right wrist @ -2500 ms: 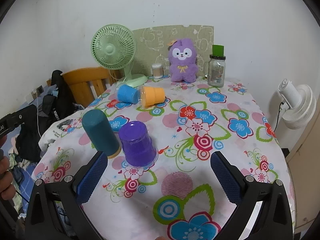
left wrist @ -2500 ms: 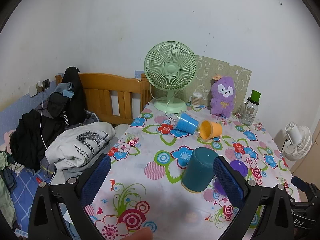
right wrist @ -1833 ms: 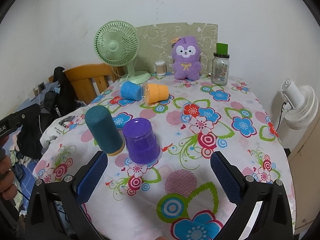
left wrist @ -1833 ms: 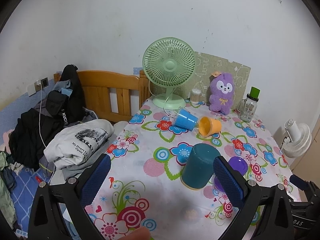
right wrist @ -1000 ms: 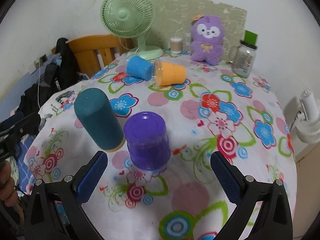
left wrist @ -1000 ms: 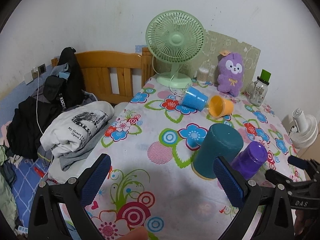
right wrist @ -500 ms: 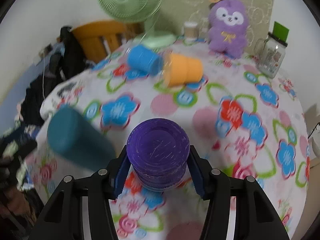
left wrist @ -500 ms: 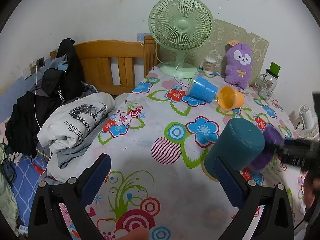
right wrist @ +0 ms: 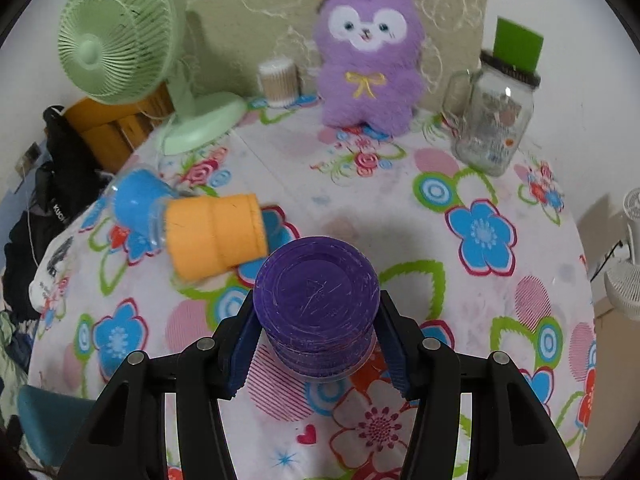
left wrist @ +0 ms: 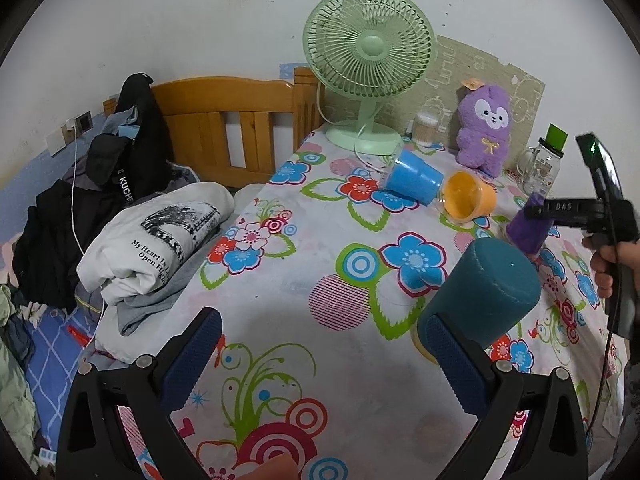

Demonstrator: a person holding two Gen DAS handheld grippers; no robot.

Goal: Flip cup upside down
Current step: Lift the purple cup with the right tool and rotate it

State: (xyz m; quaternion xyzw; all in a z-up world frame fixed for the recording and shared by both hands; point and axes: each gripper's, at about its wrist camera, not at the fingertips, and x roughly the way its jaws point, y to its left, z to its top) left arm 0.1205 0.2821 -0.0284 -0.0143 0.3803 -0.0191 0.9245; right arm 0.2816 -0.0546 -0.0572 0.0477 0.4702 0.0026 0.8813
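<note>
Right gripper [right wrist: 316,340] clamped on purple cup [right wrist: 316,296], base up, over tablecloth [right wrist: 460,280]. Left gripper [left wrist: 324,356] wide open, empty, beside teal cup [left wrist: 480,300]. Grasp step; next likely lift, wrist roll.

Four cups [right wrist: 316,304] — two fans [left wrist: 368,46]

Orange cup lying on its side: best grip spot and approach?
Grip the orange cup across its side wall, midway along, coming down from above with the fingers straddling its long axis. It lies on its side on the tablecloth, so the curved wall faces up. Its mouth touches the blue cup, so that end looks crowded. The right hand-held gripper already holds the purple cup.
</note>
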